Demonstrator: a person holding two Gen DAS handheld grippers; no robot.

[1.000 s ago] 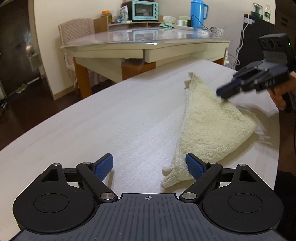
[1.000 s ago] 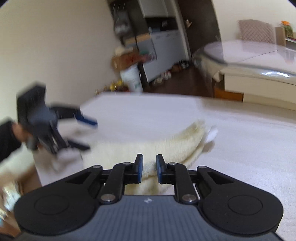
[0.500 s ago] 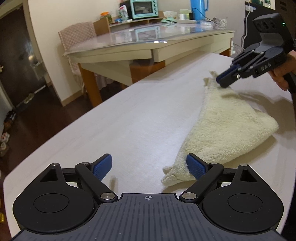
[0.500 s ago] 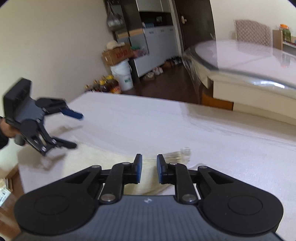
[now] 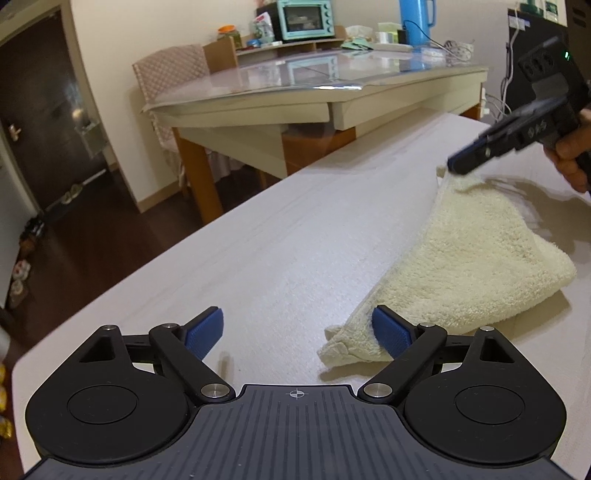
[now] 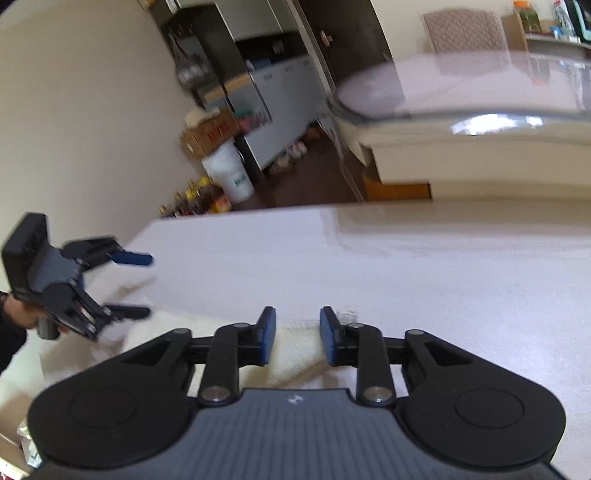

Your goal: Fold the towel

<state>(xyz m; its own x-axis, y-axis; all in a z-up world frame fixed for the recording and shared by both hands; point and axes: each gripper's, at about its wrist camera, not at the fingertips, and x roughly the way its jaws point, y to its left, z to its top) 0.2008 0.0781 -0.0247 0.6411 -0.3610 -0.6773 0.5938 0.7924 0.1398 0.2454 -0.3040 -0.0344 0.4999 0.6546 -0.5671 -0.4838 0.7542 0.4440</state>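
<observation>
A cream terry towel lies folded into a rough triangle on the pale table. My left gripper is wide open just above the table; the towel's near corner sits by its right finger pad. My right gripper is partly open and empty, right over the towel's far corner. In the left wrist view the right gripper hovers at that far corner. In the right wrist view the left gripper is open at the left.
A glass-topped dining table with a teal toaster oven and a blue jug stands behind. A chair is beside it. Boxes, a white bucket and bottles stand on the floor past the table's far edge.
My right gripper has moved along the towel to its far corner and its jaws have opened from nearly shut to partly open. My left gripper stays open near the near corner.
</observation>
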